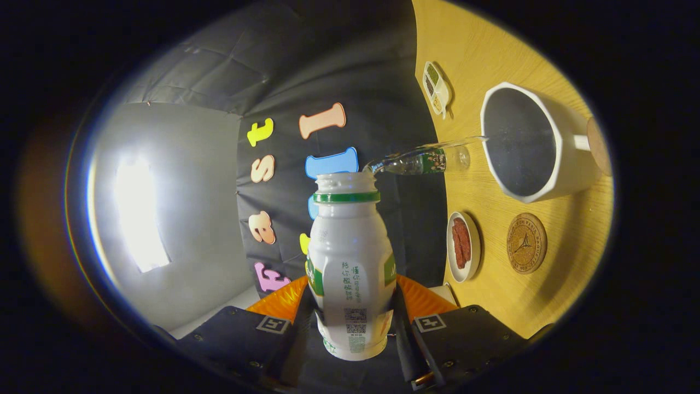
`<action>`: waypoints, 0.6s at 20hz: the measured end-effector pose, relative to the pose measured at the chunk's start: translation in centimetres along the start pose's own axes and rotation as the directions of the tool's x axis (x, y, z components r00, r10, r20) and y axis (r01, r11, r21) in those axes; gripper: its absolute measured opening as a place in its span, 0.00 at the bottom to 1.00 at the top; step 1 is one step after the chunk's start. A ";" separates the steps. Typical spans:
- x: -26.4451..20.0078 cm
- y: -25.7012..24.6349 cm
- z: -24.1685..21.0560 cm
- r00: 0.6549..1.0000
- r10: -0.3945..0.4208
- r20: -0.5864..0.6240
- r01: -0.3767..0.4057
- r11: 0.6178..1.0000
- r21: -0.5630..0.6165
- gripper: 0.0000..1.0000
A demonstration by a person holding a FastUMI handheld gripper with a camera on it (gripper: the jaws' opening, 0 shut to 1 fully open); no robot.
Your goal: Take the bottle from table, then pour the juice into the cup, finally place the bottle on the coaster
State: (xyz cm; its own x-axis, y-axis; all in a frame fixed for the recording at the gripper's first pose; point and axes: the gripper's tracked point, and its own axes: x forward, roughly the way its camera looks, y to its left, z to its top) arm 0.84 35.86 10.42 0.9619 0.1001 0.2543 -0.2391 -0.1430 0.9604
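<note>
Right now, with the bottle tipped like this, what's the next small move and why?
Probably hold the tilt a moment longer. The gripper is shut on the white bottle, and a thin stream arcs from its open mouth into the white cup. The cork coaster beside the cup waits bare, so righting comes next.

- The one camera rides on the gripper (353, 314) and looks forward along its two fingers (284, 306), which rise from the lower part of the view.
- It sits very close to the white bottle (350, 262) clamped between those fingers, seeing it from base to open neck.
- The camera is rolled on its side: the wooden table (492, 306) stands like a wall beside the bottle, with the booth's black cloth wall (339, 71) straight ahead.
- The white cup (528, 142), cork coaster (526, 243) and small dish (464, 246) lie farther off, bent by the fisheye lens.
</note>
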 end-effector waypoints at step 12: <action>-0.3 0.1 -0.1 1.000 0.006 -0.005 -0.006 1.000 0.024 0.68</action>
State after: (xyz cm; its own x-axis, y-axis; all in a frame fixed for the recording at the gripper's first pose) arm 0.45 35.94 10.48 0.9598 0.1037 0.2610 -0.2418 -0.1670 0.9558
